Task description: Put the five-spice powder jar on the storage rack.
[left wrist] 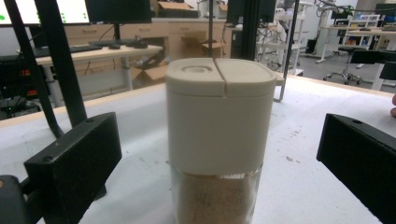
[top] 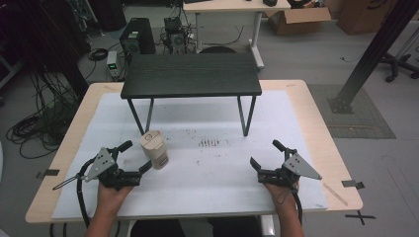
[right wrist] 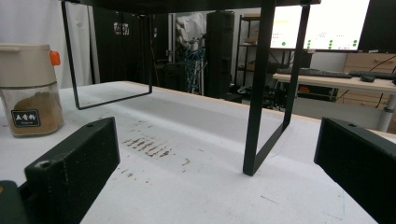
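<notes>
Matt plastics, clear jar, dark wood grain

The jar point(left wrist: 217, 140) has a smooth matt cream plastic lid over a clear glossy body holding tan powder. The shelf point(top: 191, 75) has a matt black wood-grain top on thin black metal legs. The surface point(top: 207, 168) carries a matt white, scuffed sheet.

Beige-lidded jar point(top: 153, 148) of brown powder (black label), upright on white mat point(top: 207, 163)

You have two hand-held grippers: left point(top: 134, 157), right point(top: 264, 153). One spice jar point(top: 154, 148), one black shelf point(top: 190, 74), one white mat point(top: 207, 168), on one counter point(top: 316, 118).
</notes>
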The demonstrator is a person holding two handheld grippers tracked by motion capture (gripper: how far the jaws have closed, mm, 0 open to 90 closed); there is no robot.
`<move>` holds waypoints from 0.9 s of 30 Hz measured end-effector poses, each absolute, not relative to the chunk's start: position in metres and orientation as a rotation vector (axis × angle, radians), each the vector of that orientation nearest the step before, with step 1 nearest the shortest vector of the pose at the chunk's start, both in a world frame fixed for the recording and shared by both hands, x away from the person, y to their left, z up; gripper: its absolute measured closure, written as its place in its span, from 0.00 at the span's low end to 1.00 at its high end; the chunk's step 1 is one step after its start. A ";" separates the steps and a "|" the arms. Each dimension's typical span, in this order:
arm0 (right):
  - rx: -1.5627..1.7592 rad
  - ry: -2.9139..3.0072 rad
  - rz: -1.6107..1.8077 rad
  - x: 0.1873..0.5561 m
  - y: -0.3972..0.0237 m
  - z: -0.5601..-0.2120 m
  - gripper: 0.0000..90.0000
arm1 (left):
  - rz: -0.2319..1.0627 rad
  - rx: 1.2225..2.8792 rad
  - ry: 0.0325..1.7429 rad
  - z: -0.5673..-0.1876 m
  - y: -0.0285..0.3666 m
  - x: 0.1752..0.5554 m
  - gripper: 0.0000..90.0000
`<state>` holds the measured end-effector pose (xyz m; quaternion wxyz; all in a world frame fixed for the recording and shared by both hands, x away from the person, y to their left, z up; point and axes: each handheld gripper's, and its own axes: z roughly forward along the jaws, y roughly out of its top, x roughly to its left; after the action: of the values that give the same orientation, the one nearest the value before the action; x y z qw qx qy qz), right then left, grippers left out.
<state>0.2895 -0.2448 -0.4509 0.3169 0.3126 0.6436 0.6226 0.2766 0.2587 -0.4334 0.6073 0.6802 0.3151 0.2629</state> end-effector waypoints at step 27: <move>0.822 1.691 1.643 0.289 -0.245 -0.451 0.00 | 0.586 1.625 0.745 -0.429 0.241 0.297 0.01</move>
<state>0.2894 -0.2452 -0.4510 0.3167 0.3123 0.6424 0.6240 0.2970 0.2405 -0.4287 0.5891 0.6980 0.3201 0.2518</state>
